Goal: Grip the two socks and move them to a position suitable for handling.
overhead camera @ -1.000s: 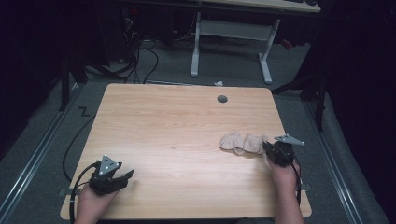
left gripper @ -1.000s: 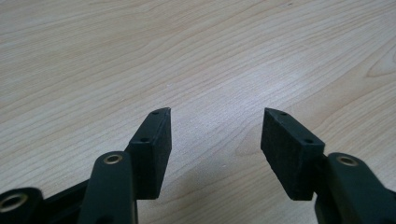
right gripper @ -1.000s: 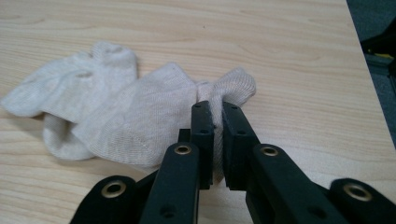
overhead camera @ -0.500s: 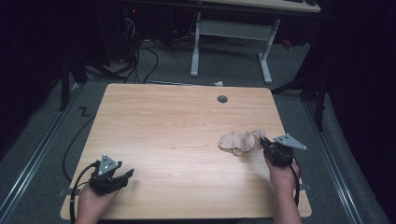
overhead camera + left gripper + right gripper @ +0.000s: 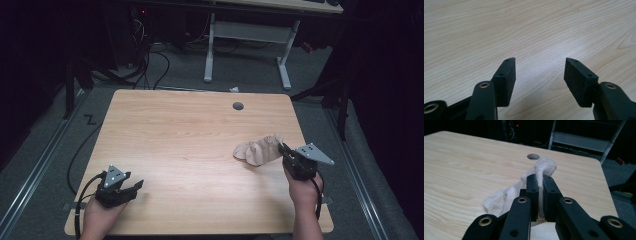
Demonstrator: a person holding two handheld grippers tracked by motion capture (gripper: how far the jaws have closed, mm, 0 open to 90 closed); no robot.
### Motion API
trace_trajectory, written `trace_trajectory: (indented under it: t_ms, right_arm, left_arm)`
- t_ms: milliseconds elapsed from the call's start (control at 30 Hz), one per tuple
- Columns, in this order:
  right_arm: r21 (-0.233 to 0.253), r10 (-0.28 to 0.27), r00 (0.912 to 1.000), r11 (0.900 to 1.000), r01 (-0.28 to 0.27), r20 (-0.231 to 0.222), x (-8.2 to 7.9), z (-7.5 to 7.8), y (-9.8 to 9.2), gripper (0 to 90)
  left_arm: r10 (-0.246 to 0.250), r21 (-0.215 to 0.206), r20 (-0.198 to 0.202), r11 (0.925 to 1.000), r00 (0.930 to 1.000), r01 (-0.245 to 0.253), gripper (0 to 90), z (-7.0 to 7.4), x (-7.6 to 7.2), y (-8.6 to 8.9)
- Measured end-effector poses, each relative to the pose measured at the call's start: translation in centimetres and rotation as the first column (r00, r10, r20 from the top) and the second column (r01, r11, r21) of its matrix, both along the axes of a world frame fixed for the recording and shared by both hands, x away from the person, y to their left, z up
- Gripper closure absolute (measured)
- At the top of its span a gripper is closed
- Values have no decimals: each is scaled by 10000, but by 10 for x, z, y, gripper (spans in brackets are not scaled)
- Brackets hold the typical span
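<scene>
Right gripper (image 5: pixel 286 151): jaws pinched tight on the beige sock (image 5: pixel 257 151), fabric squeezed between both pads, cuff end poking up past the tips
Left gripper (image 5: pixel 131 187): jaws spread wide, nothing between them, just bare wood
Sock: right side of the table (image 5: pixel 190 130), its free end lying on the wood
Hole (image 5: pixel 238 106): near the far edge, well apart from the sock

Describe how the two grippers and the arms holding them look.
Both the left gripper and right gripper are black, each topped by a grey three-cornered plate, with a black cable trailing back. Their jaws are flat black blocks on arms with brass-coloured rivets. The forearms are bare, with no sleeves in view.
</scene>
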State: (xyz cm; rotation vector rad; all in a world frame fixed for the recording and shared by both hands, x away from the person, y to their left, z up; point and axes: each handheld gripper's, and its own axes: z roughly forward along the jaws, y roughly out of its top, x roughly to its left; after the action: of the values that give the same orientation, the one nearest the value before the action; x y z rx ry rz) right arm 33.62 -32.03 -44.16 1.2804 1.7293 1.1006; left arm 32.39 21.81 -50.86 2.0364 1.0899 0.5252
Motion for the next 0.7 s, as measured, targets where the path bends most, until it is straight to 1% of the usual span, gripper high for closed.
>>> trace_trajectory:
  t_ms: [33,133,167,200,233,300,367,433,467,600,700]
  right_arm:
    - [0,0,10000,10000,0,0,0,0,0,852]
    - [22,82,9996,10000,-82,253,-4,7,3,852]
    - [78,147,9990,9999,-150,423,-7,11,4,852]
    - [78,147,9990,9999,-150,423,-7,11,4,852]
    - [142,182,9979,9997,-192,621,-10,16,6,852]
    - [156,203,9975,9996,-214,681,-11,18,7,852]
    - [170,334,9962,9992,-349,799,-14,23,9,851]
    - [197,347,9960,9991,-365,824,-16,24,11,851]
    - [202,444,9952,9987,-463,873,-16,25,12,851]
    - [118,636,9930,9978,-651,996,-20,29,17,851]
    - [41,788,9913,9968,-796,1052,-22,31,23,851]
  left_arm:
    - [8,-8,-6,10000,10000,-8,432,0,0,0]
    - [25,-38,40,10000,10000,-25,431,0,0,0]
    - [18,-46,45,10000,10000,-18,432,0,0,0]
    - [17,-37,42,10000,10000,-17,432,1,0,0]
    - [6,-36,62,10000,10000,-6,432,0,0,0]
    - [-15,-50,70,10000,10000,16,432,0,0,0]
    - [-18,-70,113,10000,9999,19,431,0,-1,-1]
    - [-68,-24,111,10000,9999,68,431,1,-1,-2]
    - [-83,-22,101,10000,9999,83,431,0,-1,-2]
    - [-154,7,128,9999,9998,154,431,1,-1,-4]
    - [-147,-62,132,9999,9998,148,431,1,0,-5]
